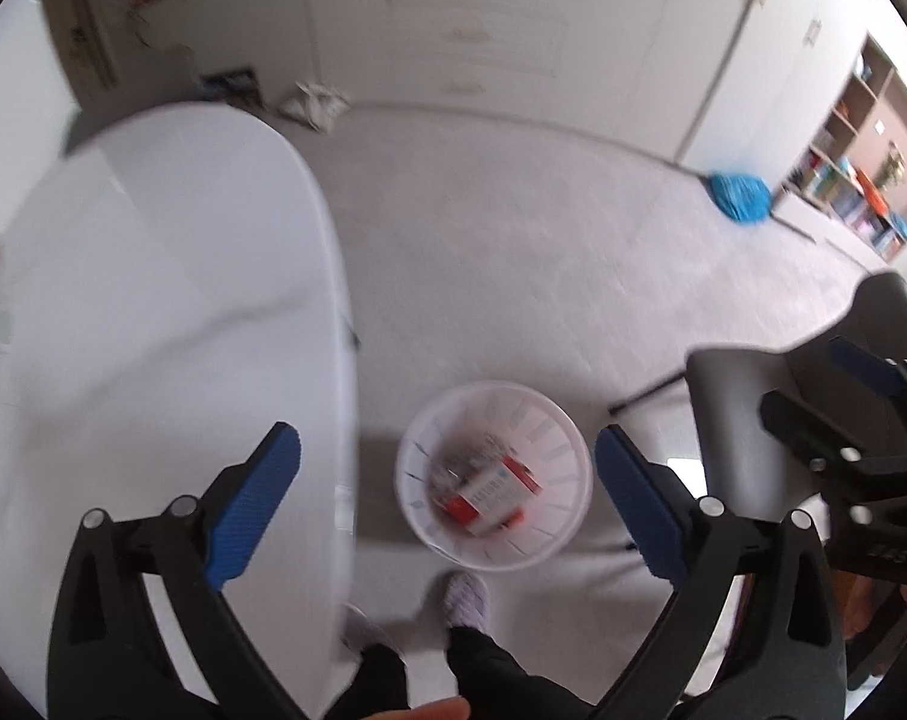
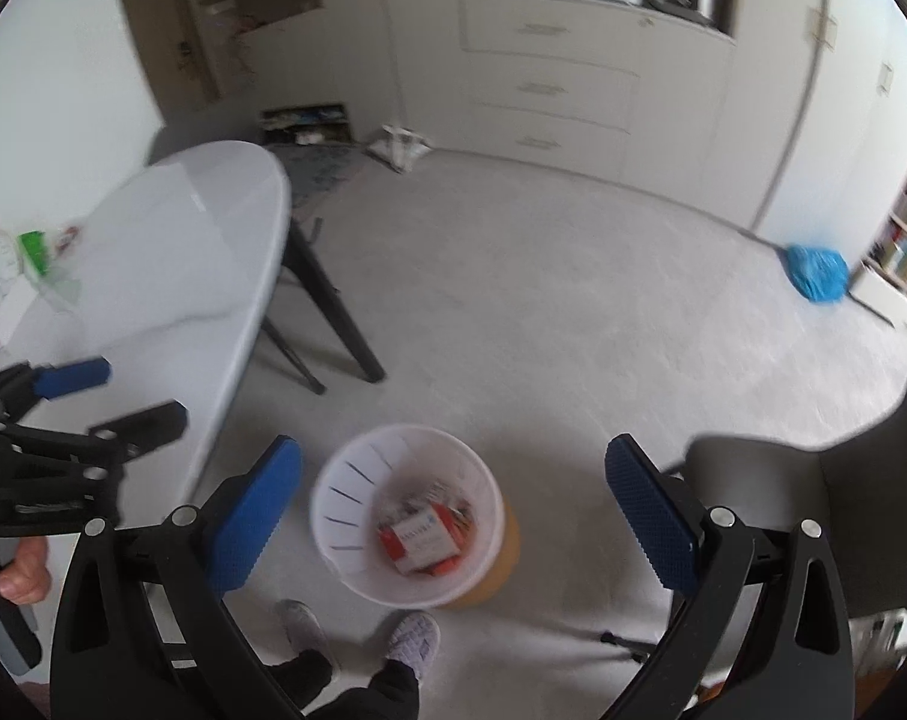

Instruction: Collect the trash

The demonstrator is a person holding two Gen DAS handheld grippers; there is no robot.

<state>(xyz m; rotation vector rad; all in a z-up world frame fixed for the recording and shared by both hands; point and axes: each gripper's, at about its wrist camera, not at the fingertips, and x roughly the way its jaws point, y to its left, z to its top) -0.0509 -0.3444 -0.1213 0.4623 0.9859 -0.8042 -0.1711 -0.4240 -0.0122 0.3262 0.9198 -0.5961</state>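
Hovering above the floor, both grippers look down on a white slotted wastebasket [image 1: 494,476] that sits low in the centre of each frame. The left gripper [image 1: 447,501] has its blue-padded jaws spread wide with nothing between them, and the basket shows through the gap. The right gripper [image 2: 453,516] is spread just as wide and equally empty, framing the same wastebasket [image 2: 408,519] from a little further right. Inside the basket lies a red and white carton [image 1: 490,495] on top of some crumpled, blurred scraps; the right wrist view shows that carton [image 2: 422,537] near the bottom of the tub.

A white oval table [image 1: 153,312] fills the left side of the left wrist view, its edge just beside the basket. In the right wrist view the table [image 2: 171,252] carries a green item [image 2: 33,249] and some clear wrapping at the far left edge of the frame. A grey chair [image 2: 771,516] stands at the lower right, near the basket. Two slippered feet [image 2: 414,639] appear at the bottom centre, close to the tub. A blue bag [image 2: 816,273] lies on the carpet at the right, well apart from everything else.
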